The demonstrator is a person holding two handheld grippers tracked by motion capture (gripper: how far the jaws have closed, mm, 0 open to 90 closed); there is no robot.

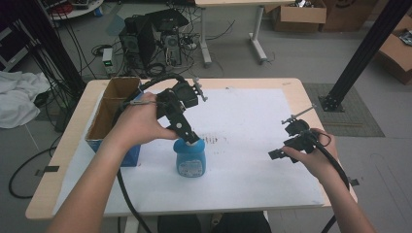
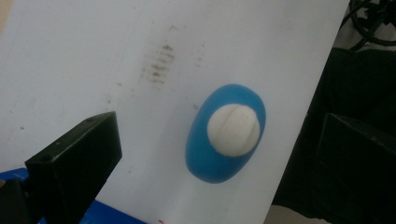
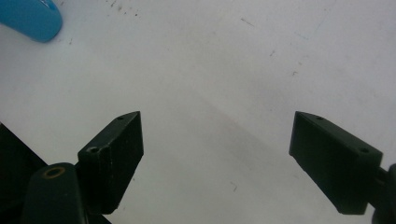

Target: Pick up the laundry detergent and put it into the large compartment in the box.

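Bottle (image 2: 225,133) standing upright on white sheet (image 1: 252,126); left gripper (image 2: 219,154) hovering above white cap (image 2: 233,129), jaws wide apart, holding nothing. Advice: centre jaws before closing. Right gripper (image 3: 215,154) gaping, idle.

Black left gripper (image 1: 190,139) & right gripper (image 1: 275,154), black cables, bare forearms

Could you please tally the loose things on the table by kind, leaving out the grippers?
Blue bottle with a white cap: 1
Open cardboard box: 1
Total: 2
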